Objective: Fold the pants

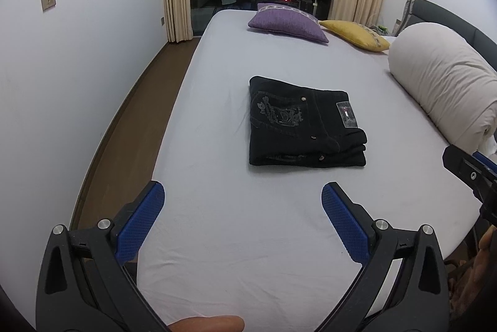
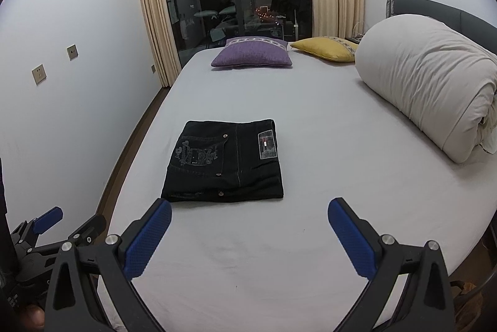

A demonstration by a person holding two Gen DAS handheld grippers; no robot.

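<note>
Black pants (image 1: pixel 303 123) lie folded into a compact rectangle on the white bed (image 1: pixel 236 232), pocket embroidery and a label patch facing up. The right wrist view shows the same pants (image 2: pixel 225 162) just beyond the fingertips. My left gripper (image 1: pixel 243 200) is open, held back from the near edge of the pants, nothing between its blue pads (image 1: pixel 139 226). My right gripper (image 2: pixel 250 215) is also open and empty, hovering over the sheet short of the pants. The left gripper (image 2: pixel 66 221) also shows at the lower left of the right wrist view.
A rolled white duvet (image 2: pixel 431 83) lies along the right side of the bed. A purple cushion (image 2: pixel 253 53) and a yellow cushion (image 2: pixel 324 49) sit at the far end. The wall (image 1: pixel 77 58) and a strip of wood floor (image 1: pixel 124 126) run along the left.
</note>
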